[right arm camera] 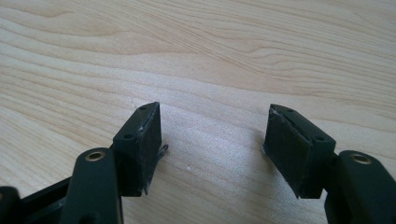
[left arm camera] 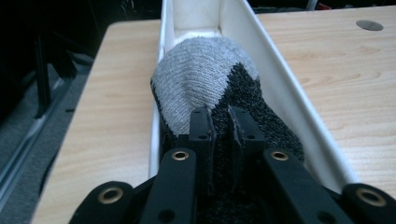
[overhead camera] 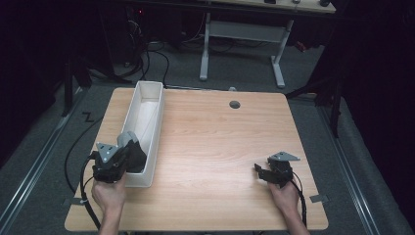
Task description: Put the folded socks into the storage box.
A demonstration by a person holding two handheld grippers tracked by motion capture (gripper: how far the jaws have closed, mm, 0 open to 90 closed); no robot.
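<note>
A grey and black sock [left arm camera: 201,74] hangs over the near end of a long white bin [left arm camera: 275,79]. My left gripper [left arm camera: 222,119] is shut on the sock's black part, its two pads pinching the fabric. In the high view the sock [overhead camera: 131,147] is at the bin's [overhead camera: 147,105] near end, by the table's left side, with the left gripper [overhead camera: 128,155] right behind it. My right gripper [overhead camera: 260,171] rests low near the table's front right. Its jaws [right arm camera: 212,140] stand open with only bare wood between them.
The light wooden table [overhead camera: 220,142] has a round cable hole [overhead camera: 235,104] near its far edge. Beyond the sock, the bin's inside looks bare. A white desk frame [overhead camera: 242,44] stands on the grey floor behind the table.
</note>
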